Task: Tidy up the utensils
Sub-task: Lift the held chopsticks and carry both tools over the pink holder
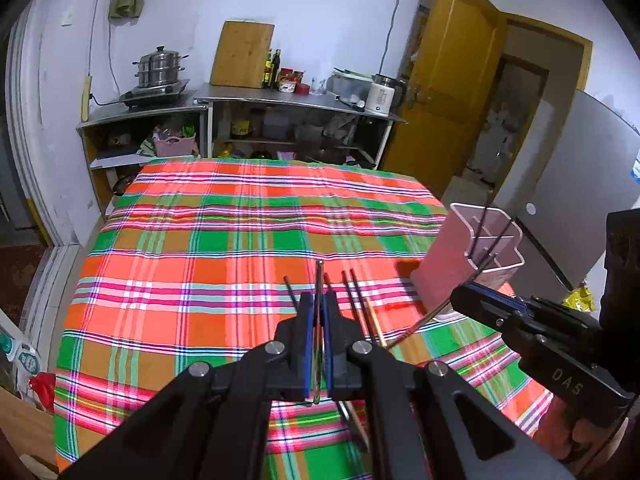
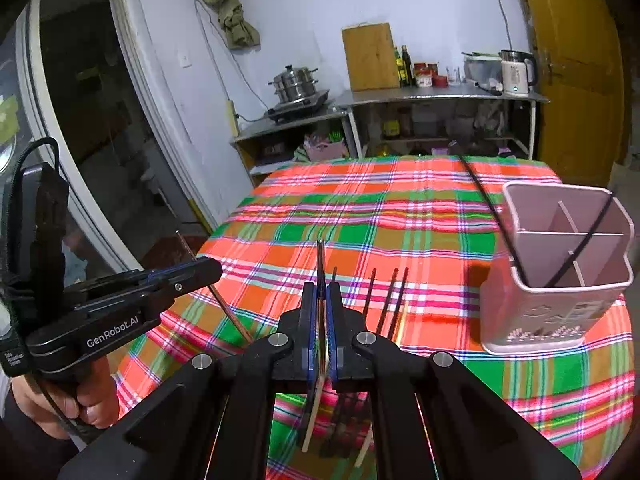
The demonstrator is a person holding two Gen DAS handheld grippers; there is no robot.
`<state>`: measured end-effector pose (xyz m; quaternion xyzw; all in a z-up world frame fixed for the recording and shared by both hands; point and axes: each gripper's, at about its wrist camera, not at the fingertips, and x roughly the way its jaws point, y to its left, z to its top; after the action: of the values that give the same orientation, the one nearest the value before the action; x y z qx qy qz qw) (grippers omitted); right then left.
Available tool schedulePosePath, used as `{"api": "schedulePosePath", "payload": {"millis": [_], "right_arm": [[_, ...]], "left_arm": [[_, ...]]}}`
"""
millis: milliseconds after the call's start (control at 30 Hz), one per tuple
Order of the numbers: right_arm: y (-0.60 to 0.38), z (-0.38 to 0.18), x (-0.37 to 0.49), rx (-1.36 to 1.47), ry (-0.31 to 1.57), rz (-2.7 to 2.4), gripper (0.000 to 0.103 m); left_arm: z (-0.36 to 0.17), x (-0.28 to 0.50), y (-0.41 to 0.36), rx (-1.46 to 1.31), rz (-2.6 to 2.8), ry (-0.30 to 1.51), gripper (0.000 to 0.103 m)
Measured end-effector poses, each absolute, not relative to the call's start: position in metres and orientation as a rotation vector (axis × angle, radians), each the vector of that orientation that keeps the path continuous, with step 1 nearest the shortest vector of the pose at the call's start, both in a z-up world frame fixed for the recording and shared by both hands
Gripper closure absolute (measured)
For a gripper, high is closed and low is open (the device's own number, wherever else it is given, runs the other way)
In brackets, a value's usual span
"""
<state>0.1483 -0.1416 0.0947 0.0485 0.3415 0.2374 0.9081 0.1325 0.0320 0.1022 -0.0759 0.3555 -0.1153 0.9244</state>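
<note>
In the left wrist view my left gripper is shut on a thin dark chopstick that sticks out past its blue pads. My right gripper comes in from the right, shut on another chopstick that slants down to the left. In the right wrist view the right gripper pinches its chopstick, and the left gripper at the left holds its chopstick. Both hang above the table. Several loose chopsticks lie on the cloth below. A pink divided utensil holder with two chopsticks stands at the right.
The table wears a red, green and orange plaid cloth. Behind it stand steel shelves with a steamer pot, a cutting board, bottles and a kettle. A yellow door is at the back right. A person's hand holds the left gripper.
</note>
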Motion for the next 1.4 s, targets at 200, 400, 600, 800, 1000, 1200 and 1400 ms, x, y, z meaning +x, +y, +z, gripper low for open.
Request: {"api": "schedulePosePath", "payload": {"millis": [200, 400, 600, 800, 1000, 1200, 1400], "right_arm": [[-0.163, 0.108, 0.136, 0.115, 0.671, 0.473, 0.099], [-0.190, 0.121, 0.124, 0.121, 0.639, 0.433, 0.099], [-0.232, 0.136, 0.119, 0.150, 0.602, 0.362, 0.099], [-0.270, 0.155, 0.121, 0.176, 0.555, 0.287, 0.099], [-0.295, 0.176, 0.130, 0.186, 0.506, 0.241, 0.099], [-0.310, 0.191, 0.147, 0.199, 0.469, 0.215, 0.099], [-0.312, 0.180, 0.169, 0.193, 0.480, 0.187, 0.099]], "left_arm": [[0.112, 0.129, 0.019, -0.162, -0.280, 0.720, 0.098], [0.123, 0.130, -0.006, -0.174, -0.355, 0.725, 0.098], [0.141, 0.137, -0.048, -0.163, -0.447, 0.708, 0.098], [0.163, 0.152, -0.089, -0.145, -0.514, 0.675, 0.098], [0.185, 0.178, -0.118, -0.139, -0.541, 0.635, 0.098], [0.196, 0.202, -0.133, -0.142, -0.541, 0.605, 0.098], [0.177, 0.224, -0.143, -0.133, -0.525, 0.626, 0.098]]}}
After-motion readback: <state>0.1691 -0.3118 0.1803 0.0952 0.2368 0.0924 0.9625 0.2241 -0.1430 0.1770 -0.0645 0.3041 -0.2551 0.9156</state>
